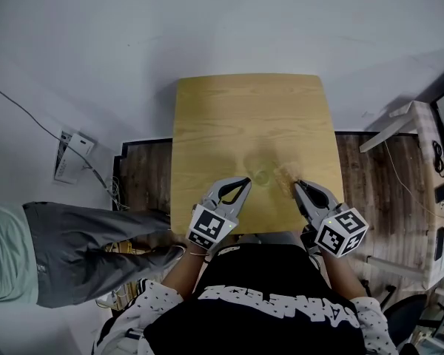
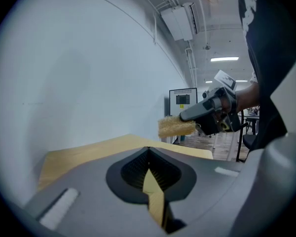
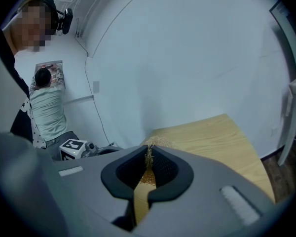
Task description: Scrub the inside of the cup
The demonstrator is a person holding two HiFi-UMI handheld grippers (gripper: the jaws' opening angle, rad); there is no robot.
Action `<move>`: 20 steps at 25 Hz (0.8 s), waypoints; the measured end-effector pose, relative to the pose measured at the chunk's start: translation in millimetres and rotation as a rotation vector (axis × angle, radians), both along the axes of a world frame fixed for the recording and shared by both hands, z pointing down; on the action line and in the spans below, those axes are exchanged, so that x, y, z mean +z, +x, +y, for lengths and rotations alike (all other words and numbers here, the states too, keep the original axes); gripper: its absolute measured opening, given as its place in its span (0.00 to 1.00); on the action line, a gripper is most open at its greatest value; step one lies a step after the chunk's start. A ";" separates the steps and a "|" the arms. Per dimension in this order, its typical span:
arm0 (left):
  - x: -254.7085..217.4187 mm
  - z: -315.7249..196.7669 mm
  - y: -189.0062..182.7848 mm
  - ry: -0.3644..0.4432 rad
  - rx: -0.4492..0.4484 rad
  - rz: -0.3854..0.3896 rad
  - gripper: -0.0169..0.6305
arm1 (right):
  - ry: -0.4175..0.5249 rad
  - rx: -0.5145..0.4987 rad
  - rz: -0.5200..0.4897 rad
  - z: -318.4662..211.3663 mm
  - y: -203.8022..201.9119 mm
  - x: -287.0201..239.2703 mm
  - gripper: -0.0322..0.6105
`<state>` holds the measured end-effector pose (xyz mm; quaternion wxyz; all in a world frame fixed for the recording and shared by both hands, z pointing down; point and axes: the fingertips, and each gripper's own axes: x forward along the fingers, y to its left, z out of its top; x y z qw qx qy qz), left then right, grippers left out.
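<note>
Left gripper (image 2: 148, 150) pinched fully closed, right gripper (image 3: 149, 149) — jaws clamped on straw-coloured scrubber (image 2: 176, 127)

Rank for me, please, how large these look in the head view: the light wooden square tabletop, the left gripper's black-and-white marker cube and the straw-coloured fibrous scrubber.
1. Light wooden square tabletop, by far.
2. Black-and-white marker cube on the left gripper; nearer the camera, which flatters it.
3. Straw-coloured fibrous scrubber, small and blurred.

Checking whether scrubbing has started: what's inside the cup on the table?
Nothing shows inside the clear cup, though it is faint from above. The straw-coloured scrubber is outside it, clamped in the jaws of the right gripper. The cup's bottom cannot be made out.
</note>
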<state>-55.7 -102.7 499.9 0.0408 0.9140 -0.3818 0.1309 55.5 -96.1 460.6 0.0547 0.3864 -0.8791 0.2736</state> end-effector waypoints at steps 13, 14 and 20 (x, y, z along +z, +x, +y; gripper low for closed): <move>-29.0 -4.9 -5.3 0.041 -0.124 0.016 0.03 | 0.069 -0.068 0.038 -8.5 4.1 -8.5 0.09; -30.3 -5.3 -4.9 0.040 -0.133 0.014 0.03 | 0.074 -0.080 0.043 -9.8 4.2 -9.6 0.09; -31.0 -2.1 3.1 0.031 -0.156 -0.003 0.03 | 0.085 -0.121 0.043 -15.0 9.6 -12.1 0.09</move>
